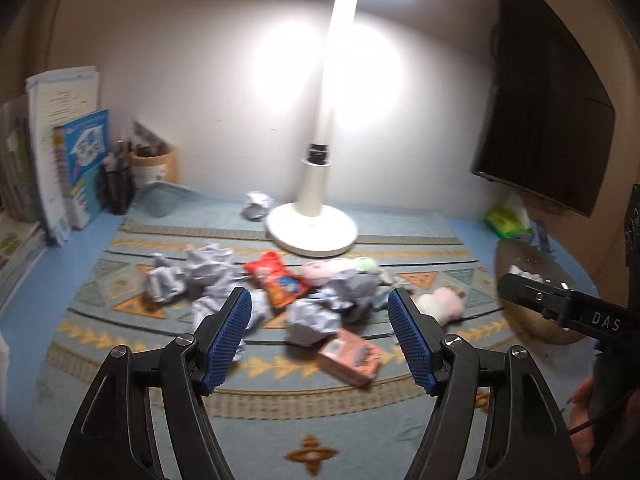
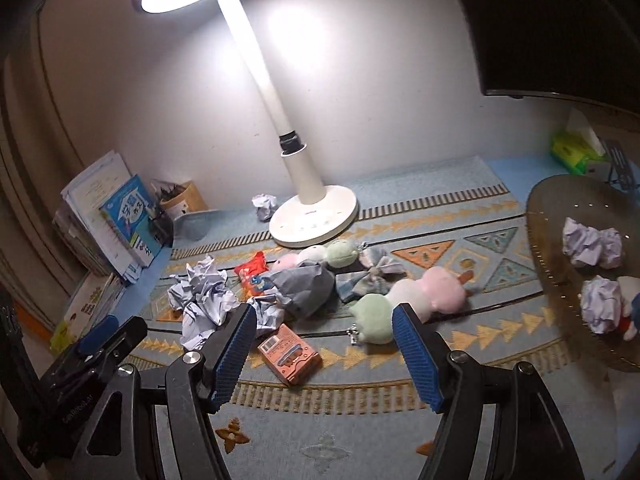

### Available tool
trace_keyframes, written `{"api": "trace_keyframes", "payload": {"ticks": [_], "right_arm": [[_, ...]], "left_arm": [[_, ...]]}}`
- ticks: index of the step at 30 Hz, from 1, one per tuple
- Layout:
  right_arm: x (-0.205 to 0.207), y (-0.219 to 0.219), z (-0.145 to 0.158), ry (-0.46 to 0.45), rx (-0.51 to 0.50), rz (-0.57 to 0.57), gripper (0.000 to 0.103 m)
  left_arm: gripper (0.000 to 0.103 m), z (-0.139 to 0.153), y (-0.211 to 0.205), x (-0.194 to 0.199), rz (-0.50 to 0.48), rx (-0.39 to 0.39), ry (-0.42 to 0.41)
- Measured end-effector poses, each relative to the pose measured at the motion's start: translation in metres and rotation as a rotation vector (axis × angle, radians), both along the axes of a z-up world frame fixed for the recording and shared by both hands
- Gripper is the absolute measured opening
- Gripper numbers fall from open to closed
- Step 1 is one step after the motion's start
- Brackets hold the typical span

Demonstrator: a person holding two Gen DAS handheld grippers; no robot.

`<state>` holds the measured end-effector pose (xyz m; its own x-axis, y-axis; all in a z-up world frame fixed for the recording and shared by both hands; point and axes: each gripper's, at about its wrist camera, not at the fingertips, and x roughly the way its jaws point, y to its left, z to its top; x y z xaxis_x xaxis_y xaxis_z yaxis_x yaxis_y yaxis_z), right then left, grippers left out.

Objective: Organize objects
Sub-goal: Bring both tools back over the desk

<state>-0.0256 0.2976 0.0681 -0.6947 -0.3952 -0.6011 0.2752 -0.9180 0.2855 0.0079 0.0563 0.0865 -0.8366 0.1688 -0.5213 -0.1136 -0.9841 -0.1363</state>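
Right wrist view shows our right claw with its blue pads apart and nothing between them, hovering over the patterned bench mat. Just ahead, between the fingers, lies a pink card box, flat, its long axis running diagonally from near-right to far-left. Just beyond the right pad sits a plush dango toy, green end nearest, pink end farthest, its long axis slanting to the right. Further out we see crumpled paper balls, a red snack packet, a checked fabric bow and the desk lamp base.

Our left claw is likewise spread and empty, aimed at the same heap; the box lies ahead and slightly right of its centre. We judge both claws about equally near it.

Only the right view shows the inside of the brown round tray at far right, already carrying two paper balls, so we judge it the sorting place. The left view gives just the tray's edge, behind the right tool.
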Motion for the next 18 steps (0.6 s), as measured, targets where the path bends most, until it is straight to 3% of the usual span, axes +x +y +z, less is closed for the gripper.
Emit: {"api": "trace_keyframes", "payload": {"ticks": [2,6,11,14,18], "right_arm": [[-0.004,-0.018,-0.016,0.004,0.013,0.031,0.069],[-0.009,-0.037,-0.05,-0.005,0.017,0.06,0.069],[-0.013,-0.048,-0.072,-0.024,0.069,0.039,0.072],[-0.014,-0.055,-0.074,-0.028,0.106,0.054,0.085],[-0.012,-0.058,-0.073,-0.014,0.132,0.056,0.085]], "left_arm": [[0.081,-0.011,-0.025,0.001,0.067,-0.017,-0.014],[0.081,-0.045,-0.061,-0.009,0.119,-0.006,-0.091],[0.081,-0.085,-0.068,-0.02,0.175,-0.079,-0.146],[0.081,-0.097,-0.074,-0.03,0.127,-0.028,-0.232],[0.081,-0.099,-0.085,-0.028,0.119,0.05,-0.239]]}}
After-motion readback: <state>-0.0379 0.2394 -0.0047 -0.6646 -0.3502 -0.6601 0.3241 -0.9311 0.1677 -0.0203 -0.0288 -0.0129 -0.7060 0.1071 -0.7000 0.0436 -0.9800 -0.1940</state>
